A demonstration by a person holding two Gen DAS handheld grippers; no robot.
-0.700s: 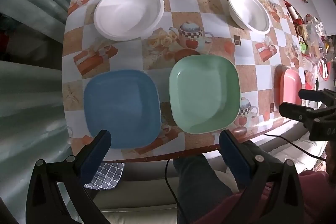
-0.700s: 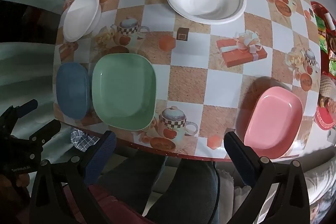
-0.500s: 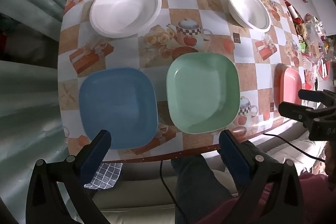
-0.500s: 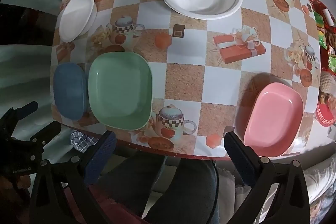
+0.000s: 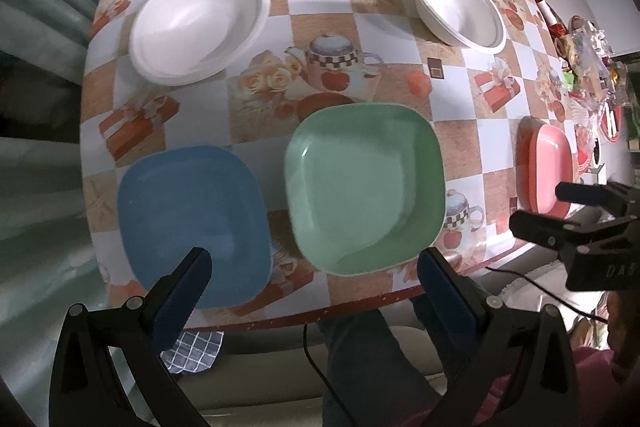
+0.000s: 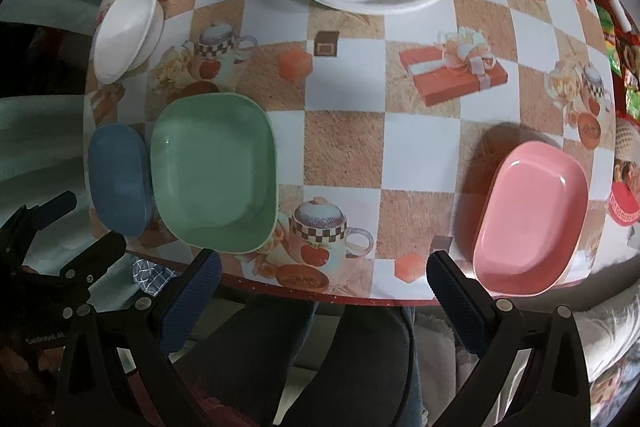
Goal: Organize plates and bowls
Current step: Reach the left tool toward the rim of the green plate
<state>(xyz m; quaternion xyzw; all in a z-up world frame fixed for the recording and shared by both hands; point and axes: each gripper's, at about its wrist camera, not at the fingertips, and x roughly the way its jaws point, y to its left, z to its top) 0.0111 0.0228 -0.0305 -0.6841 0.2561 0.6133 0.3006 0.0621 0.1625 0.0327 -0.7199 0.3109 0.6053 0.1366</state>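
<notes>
The far edge of the worktop [image 5: 328, 11] is cut off in both views, and the clutter at its right end is too small and blurred to name. In the left wrist view the pink plate [image 5: 550, 167] is squeezed thin at the edge; the right wrist view shows it whole, oblong and glossy, at the near right corner. There the blue plate [image 6: 116, 179] is the squeezed one, while the left view shows it square with rounded corners, just beside the green plate [image 5: 364, 187] near the front edge. Three white bowls [image 5: 200, 27] sit farther back, apart from one another. The left gripper [image 5: 312, 275] and right gripper [image 6: 324, 279] hover over the front edge, fingers spread wide, nothing between them.
</notes>
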